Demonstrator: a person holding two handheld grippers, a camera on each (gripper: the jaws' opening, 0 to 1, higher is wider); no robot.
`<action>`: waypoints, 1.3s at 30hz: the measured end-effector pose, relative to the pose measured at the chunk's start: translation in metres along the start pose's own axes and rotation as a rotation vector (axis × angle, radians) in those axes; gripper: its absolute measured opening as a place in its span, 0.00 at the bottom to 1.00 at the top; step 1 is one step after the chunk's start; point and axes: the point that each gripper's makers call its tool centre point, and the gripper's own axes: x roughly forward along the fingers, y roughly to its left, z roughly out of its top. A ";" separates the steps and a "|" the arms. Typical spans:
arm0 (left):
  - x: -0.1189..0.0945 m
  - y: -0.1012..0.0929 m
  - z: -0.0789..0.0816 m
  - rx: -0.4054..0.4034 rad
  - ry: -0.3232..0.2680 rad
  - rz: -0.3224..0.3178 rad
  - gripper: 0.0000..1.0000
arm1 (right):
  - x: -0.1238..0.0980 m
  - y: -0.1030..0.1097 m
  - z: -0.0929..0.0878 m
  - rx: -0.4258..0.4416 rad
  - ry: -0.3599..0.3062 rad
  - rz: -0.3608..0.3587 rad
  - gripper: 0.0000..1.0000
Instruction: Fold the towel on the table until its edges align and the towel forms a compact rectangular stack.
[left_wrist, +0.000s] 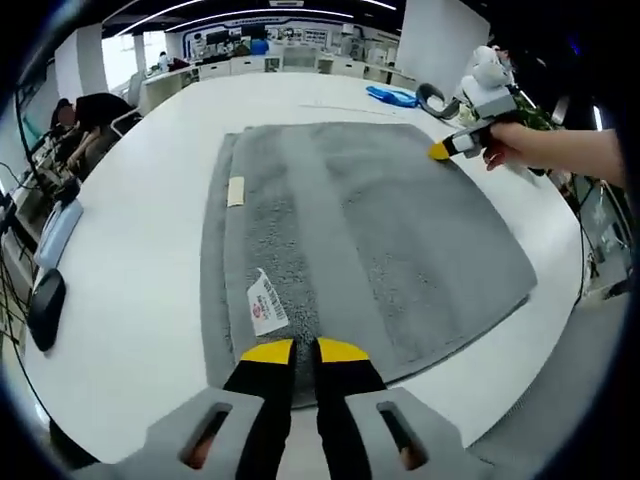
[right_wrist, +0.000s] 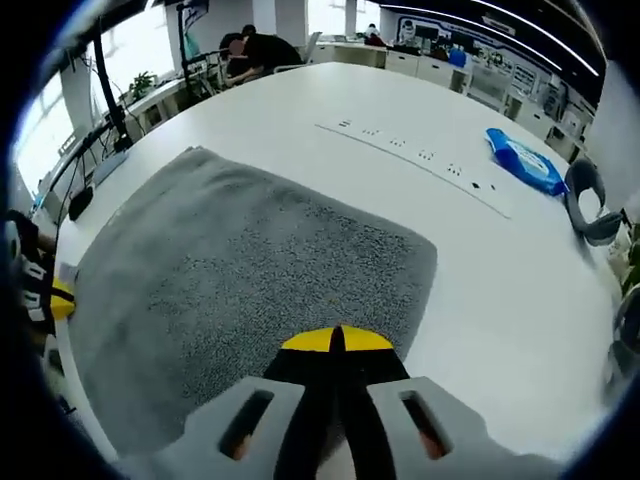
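A grey towel (left_wrist: 380, 230) lies spread on the white table (left_wrist: 140, 260), with a second layer showing along its left side and a white label (left_wrist: 266, 302) near its front edge. My left gripper (left_wrist: 305, 351) sits at the towel's near edge, its yellow-tipped jaws nearly together with towel between them. A hand holds my right gripper (left_wrist: 440, 151) at the towel's far right corner. In the right gripper view, that gripper (right_wrist: 338, 340) has its tips touching over the towel (right_wrist: 240, 270) edge, and the left gripper (right_wrist: 55, 298) peeks in at the far left.
A blue packet (left_wrist: 392, 96) (right_wrist: 527, 160) and a grey ring-shaped object (left_wrist: 432, 100) (right_wrist: 590, 205) lie beyond the towel. A dark device (left_wrist: 45, 308) rests by the table's left edge. A person (right_wrist: 255, 50) leans over a desk behind.
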 end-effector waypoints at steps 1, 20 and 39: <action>0.001 -0.002 0.000 0.009 0.002 0.000 0.07 | -0.001 -0.002 -0.002 -0.009 0.005 -0.002 0.00; 0.012 -0.066 0.011 0.130 0.033 -0.018 0.06 | -0.036 -0.061 -0.056 -0.018 0.042 -0.007 0.00; 0.019 -0.098 0.016 0.128 0.049 -0.055 0.06 | -0.051 -0.088 -0.076 0.063 0.000 -0.006 0.00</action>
